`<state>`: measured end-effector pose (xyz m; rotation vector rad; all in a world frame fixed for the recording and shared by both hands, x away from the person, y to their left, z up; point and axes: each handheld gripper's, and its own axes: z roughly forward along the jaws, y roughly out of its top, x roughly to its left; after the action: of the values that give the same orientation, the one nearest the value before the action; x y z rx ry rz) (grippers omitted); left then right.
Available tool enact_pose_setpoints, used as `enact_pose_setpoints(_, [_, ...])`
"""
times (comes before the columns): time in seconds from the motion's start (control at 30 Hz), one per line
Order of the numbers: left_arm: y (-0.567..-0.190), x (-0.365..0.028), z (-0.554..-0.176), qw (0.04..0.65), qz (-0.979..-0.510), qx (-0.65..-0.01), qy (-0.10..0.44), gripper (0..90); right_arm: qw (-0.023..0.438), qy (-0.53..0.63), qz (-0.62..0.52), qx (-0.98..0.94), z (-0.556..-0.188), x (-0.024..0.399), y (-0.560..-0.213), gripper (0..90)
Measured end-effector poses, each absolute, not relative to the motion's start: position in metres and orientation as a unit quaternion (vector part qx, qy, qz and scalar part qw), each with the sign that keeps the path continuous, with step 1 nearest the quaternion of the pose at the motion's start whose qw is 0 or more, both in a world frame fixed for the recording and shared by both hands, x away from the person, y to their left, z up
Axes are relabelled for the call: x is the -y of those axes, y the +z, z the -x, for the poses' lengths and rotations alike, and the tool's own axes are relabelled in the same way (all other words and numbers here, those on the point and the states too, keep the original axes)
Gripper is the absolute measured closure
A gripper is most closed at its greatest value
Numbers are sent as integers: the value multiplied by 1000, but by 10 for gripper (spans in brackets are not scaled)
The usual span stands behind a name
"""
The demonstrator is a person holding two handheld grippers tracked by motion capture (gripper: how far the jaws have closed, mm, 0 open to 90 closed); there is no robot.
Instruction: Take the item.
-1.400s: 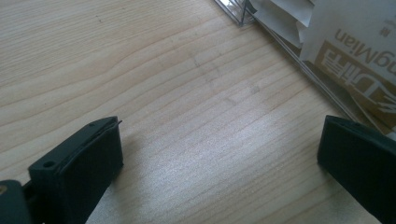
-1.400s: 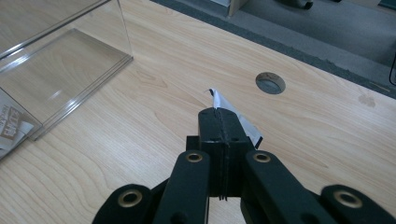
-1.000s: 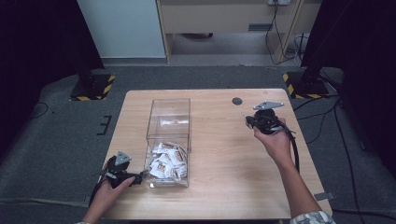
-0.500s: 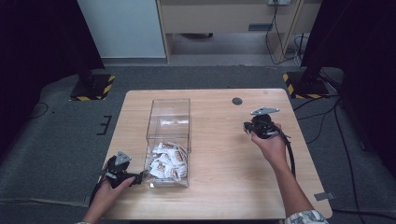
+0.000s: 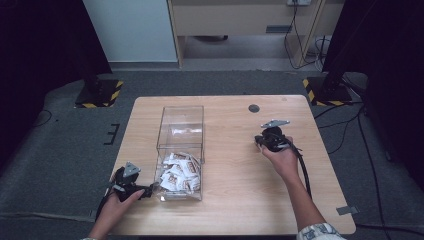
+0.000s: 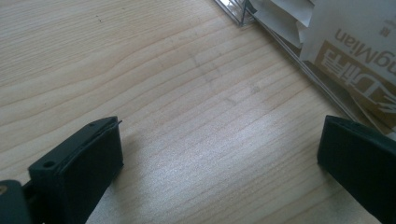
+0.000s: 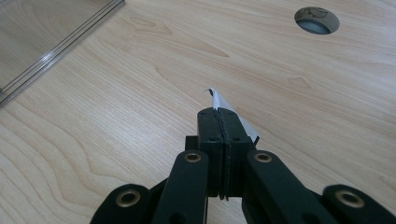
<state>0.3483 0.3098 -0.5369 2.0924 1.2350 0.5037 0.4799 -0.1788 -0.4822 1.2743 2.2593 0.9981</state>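
In the high view, a clear box (image 5: 180, 150) is seen left of centre on the tabletop (image 5: 235, 200), its lower end heaped with white and brown sachets (image 5: 177, 172). The left hand-held gripper (image 5: 148, 190) is held at the lower left of the frame, just beside the box's lower corner; in the left gripper view its jaws are spread wide over bare wood, with nothing between them, and a printed sachet (image 6: 359, 60) is seen through the box wall at the upper right.

The right hand-held gripper (image 5: 260, 141) is held at the centre right of the high view, well apart from the box. In the right gripper view its jaws are pressed together on a thin white packet (image 7: 229, 114), of which a narrow edge juts past the tips. A round grommet hole (image 7: 316, 20) lies at the upper right of that view.

The step in hand is judged to be the carrying of one packet, lifted clear of the box. The next move is judged to call for the packet to be brought to its place and the jaws eased apart.

Most of the pinched packet is hidden by the jaws, so its print cannot be read. In the high view the packet is too small to be made out
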Motion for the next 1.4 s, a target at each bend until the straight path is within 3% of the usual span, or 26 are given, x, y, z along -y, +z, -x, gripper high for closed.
enact_pose_setpoints(1.07, [-537, -310, -348, 324, -798, -471, 192, 0, 168, 348, -454, -803, -484, 166, -492, 813])
enact_pose_setpoints(1.4, [-537, -310, -348, 324, -798, -471, 192, 0, 175, 346, -458, -800, -484, 164, -490, 644])
